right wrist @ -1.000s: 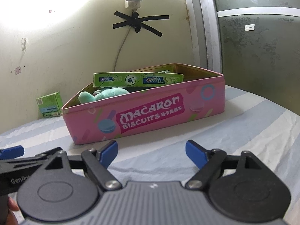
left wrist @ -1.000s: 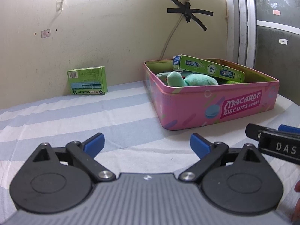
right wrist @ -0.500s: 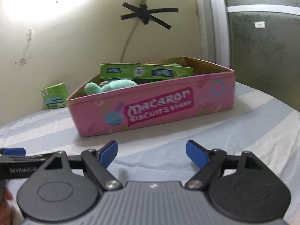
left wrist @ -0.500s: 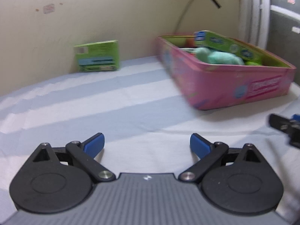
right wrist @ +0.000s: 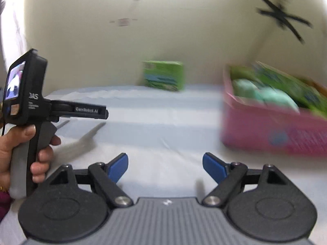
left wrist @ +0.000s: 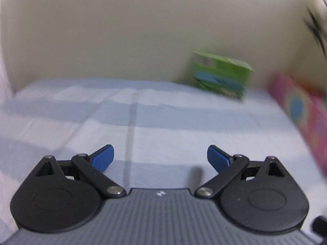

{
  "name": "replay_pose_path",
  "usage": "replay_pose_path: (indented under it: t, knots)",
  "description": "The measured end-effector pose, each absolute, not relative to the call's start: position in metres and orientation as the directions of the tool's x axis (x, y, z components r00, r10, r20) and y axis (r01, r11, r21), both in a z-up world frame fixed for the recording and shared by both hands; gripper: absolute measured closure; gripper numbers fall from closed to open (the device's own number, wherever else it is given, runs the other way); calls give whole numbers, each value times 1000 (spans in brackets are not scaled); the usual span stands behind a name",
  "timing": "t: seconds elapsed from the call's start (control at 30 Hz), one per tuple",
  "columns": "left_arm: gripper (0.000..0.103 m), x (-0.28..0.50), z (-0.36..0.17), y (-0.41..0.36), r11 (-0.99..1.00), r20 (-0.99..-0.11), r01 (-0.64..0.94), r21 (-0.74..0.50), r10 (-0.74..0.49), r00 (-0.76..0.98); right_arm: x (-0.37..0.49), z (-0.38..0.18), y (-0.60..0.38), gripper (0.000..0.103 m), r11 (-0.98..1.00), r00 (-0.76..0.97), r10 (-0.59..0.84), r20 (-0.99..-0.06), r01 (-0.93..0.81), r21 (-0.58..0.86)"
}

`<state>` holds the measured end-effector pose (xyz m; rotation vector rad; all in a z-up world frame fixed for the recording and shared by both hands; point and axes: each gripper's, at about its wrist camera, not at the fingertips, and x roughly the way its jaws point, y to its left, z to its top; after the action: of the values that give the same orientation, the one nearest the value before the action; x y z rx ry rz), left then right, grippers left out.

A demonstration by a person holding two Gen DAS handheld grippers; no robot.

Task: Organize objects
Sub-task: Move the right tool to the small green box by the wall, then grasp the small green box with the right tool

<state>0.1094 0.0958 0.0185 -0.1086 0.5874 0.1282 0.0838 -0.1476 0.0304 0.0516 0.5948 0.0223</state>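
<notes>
Both of your views swung away from the pink tin since the earlier frames, so that the green box (right wrist: pixel 162 75) came toward the middle of the right view and the tin slid to its edge. Your left claw (left wrist: pixel 160 159) was wide apart and held nothing; your right claw (right wrist: pixel 165 164) was likewise spread and empty. The green box stood against the wall, to the left of the pink tin (right wrist: pixel 273 130) and well apart from both claws. The tin already carried a mint soft toy (right wrist: pixel 265 97) and a long green carton (right wrist: pixel 286 85).

By my judgement you were in the reach for the last loose item. The next move called for carrying one claw forward to the box, squaring the fingers about its narrow sides, and closing.

Nothing lay on the striped cloth (left wrist: pixel 143 122) between the claws and the box. Your left hand (right wrist: pixel 26 149) and its tool stood to the box's left in the right view; the wall behind the box left little room beyond it.
</notes>
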Motion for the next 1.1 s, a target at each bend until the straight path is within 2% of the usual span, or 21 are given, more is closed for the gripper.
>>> replay_pose_path:
  t: [0.1, 0.17, 0.23, 0.33, 0.5, 0.53, 0.6, 0.63, 0.7, 0.77, 0.87, 1.1]
  knots:
    - [4, 114, 20, 118, 967, -553, -227, -113, 128, 823, 134, 49, -136, 17, 999, 851, 44, -524, -27, 39]
    - [4, 118, 17, 128, 949, -587, -254, -185, 101, 803, 175, 59, -135, 7, 999, 868, 30, -495, -9, 45]
    - [3, 117, 18, 127, 949, -581, -249, -194, 93, 808, 224, 62, -137, 7, 999, 873, -7, -487, 31, 41]
    - [3, 118, 18, 125, 954, -586, -236, -183, 87, 806, 298, 60, -145, 5, 997, 852, -9, -524, 51, 65]
    - [3, 123, 17, 129, 956, -590, -228, -183, 79, 803, 383, 41, -143, 4, 990, 796, -144, -588, 119, -81]
    - [3, 124, 15, 128, 957, -592, -227, -179, 80, 802, 393, 38, -144, 6, 988, 784, -157, -601, 125, -95]
    - [3, 123, 15, 128, 959, -593, -225, -175, 80, 802, 405, 32, -141, 24, 992, 765, -128, -632, 83, -100]
    - [3, 130, 13, 127, 959, -593, -223, -174, 78, 801, 407, 29, -137, 30, 991, 760, -128, -637, 70, -116]
    - [2, 130, 13, 128, 959, -593, -222, -175, 77, 802, 398, 27, -128, 41, 987, 785, -136, -604, 52, -154]
    - [2, 129, 12, 128, 959, -592, -222, -175, 78, 802, 383, 27, -123, 56, 985, 806, -128, -578, 35, -170]
    - [2, 128, 11, 129, 959, -591, -221, -179, 75, 803, 351, 32, -123, 70, 994, 819, -70, -570, 11, -106]
    - [2, 129, 9, 132, 958, -586, -215, -189, 65, 808, 241, 48, -136, 72, 997, 801, 78, -594, -45, 70]
